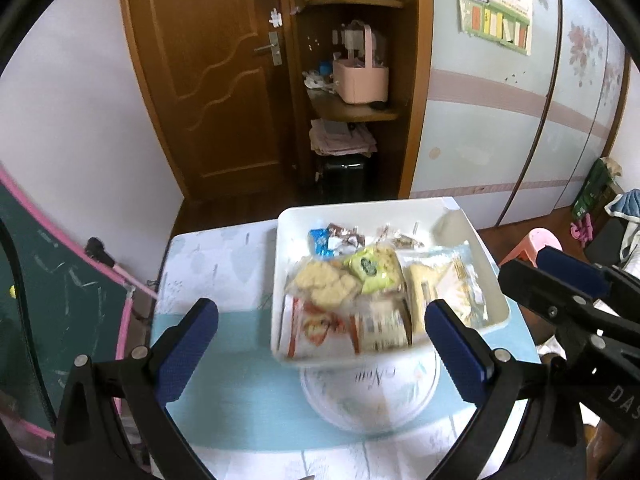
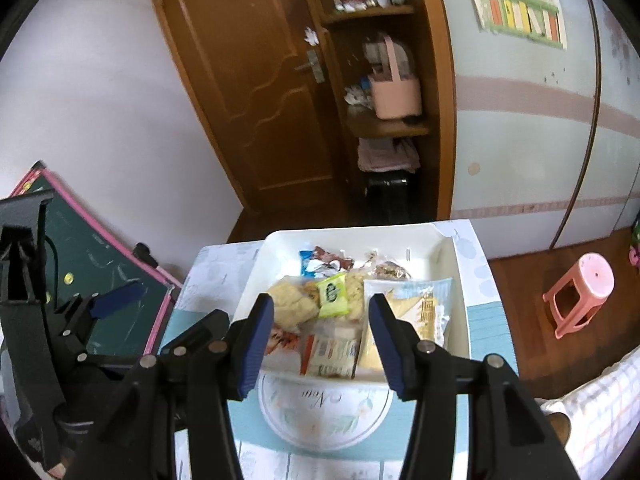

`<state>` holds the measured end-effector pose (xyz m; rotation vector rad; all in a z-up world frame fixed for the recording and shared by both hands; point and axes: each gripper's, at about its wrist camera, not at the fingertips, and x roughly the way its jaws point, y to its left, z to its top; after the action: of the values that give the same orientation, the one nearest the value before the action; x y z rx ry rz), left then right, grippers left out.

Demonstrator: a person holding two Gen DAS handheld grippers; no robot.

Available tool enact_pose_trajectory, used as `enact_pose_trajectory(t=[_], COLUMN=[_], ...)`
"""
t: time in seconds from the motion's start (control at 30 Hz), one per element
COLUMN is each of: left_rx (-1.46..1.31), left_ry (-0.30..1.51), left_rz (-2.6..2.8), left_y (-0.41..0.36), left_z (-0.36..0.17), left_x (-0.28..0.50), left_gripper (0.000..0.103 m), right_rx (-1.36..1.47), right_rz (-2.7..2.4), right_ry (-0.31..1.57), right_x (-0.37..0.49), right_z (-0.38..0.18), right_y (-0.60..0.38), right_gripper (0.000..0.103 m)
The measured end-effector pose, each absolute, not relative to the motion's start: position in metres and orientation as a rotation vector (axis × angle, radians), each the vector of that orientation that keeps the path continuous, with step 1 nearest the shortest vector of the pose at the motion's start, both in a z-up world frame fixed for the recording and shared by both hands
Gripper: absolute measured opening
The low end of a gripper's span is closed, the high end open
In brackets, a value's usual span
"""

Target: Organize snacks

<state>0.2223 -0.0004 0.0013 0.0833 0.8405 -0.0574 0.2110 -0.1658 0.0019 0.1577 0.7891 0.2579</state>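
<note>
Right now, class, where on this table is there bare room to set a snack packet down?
Free: the pale blue tabletop left of the white plastic bin, and the round printed plate in front of it. Crowded: the bin's near half, packed with wrapped snacks.

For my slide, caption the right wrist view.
Open right gripper above a white bin of packaged snacks, empty plate in front.

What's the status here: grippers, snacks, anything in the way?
Left gripper open, empty. Right gripper open, empty. Snacks piled in white bin, plate in front. Nothing in the way.
</note>
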Motion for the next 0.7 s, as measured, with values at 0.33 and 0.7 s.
enact_pose_trajectory(t=[0.33, 0.7], left_rx=[0.080, 0.016], left_ry=[0.841, 0.852], left_rz=[-0.056, -0.039], left_y=[0.033, 0.048], left_z=[-0.012, -0.020], left_x=[0.092, 0.023], left_gripper=[0.103, 0.103], right_rx=[0.077, 0.148], right_rz=[0.327, 0.335], right_ry=[0.744, 0.772], right_x=[0.094, 0.015], right_z=[-0.008, -0.025], right_y=[-0.147, -0.137], right_gripper=[0.056, 0.056])
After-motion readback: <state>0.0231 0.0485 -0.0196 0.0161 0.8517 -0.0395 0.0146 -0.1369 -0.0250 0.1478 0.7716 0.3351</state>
